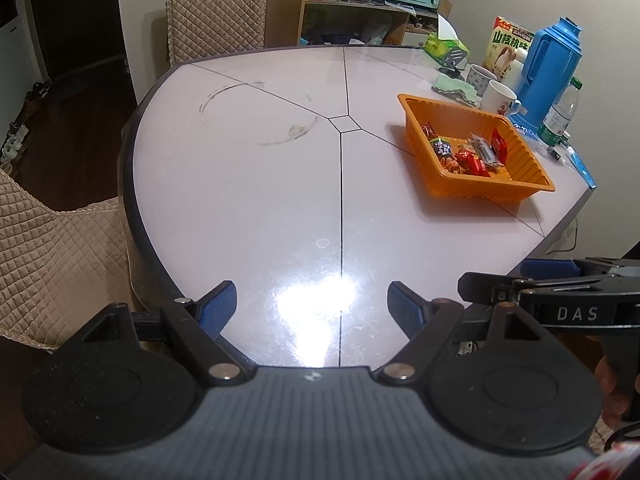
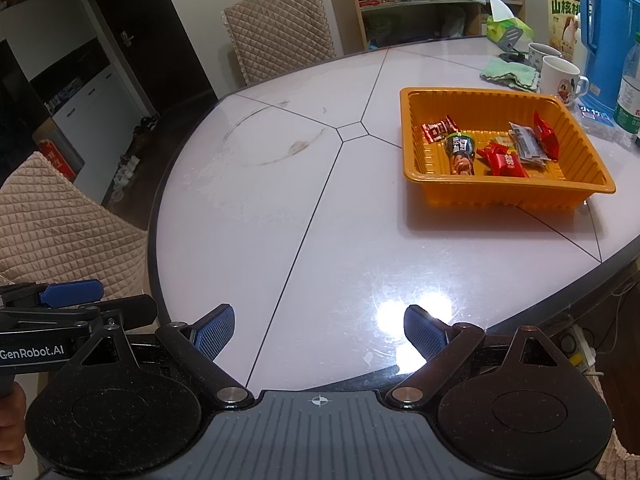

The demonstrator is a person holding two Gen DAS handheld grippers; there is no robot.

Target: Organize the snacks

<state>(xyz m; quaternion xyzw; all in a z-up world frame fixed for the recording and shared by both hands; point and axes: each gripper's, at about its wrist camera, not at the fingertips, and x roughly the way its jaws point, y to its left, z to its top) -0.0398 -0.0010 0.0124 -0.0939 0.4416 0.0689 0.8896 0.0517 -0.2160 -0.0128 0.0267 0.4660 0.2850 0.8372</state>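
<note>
An orange ribbed tray near the tabletop's far right edge holds mostly red wrapped snacks, while the left gripper and right gripper hover wide-jawed and empty over the near edge.

Ahead of both claws: bare desk surface, open passage.
Forward right: orange tray blocks a low path; its walls stand around the snacks.
Beyond the tray: mugs, blue thermos, water bottle crowd the far edge.
Left: quilted chairs beside the desk rim.
</note>
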